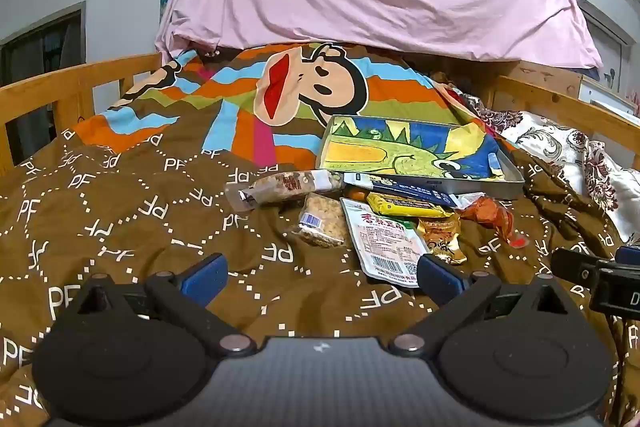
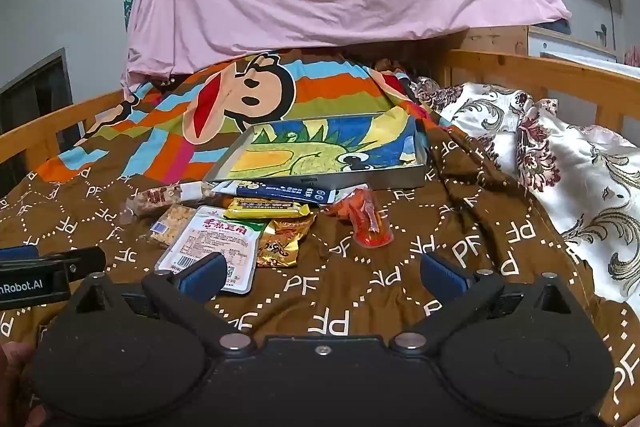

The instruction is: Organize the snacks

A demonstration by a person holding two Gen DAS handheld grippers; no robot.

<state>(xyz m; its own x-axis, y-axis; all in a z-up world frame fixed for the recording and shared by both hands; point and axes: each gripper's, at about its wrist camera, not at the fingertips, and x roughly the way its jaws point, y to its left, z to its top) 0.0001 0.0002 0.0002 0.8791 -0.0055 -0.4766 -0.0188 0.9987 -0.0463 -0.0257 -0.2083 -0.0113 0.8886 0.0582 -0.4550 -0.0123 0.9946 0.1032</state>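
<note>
The left claw (image 1: 320,277) is spread wide and holds nothing, low over the bed (image 1: 120,227) near its front edge; the right claw (image 2: 320,277) is spread and bare beside it. On the brown quilt (image 2: 400,247) a metal tray (image 2: 396,177) lies toward the head of the bed. The snacks sit heaped against the tray's near rim: a white pouch (image 1: 386,239), a blue packet (image 1: 404,187), a yellow bar (image 1: 404,205), a clear nut bar (image 1: 280,187), a rice cake (image 1: 322,221), a gold packet (image 1: 442,233), and an orange sachet (image 1: 494,217).
</note>
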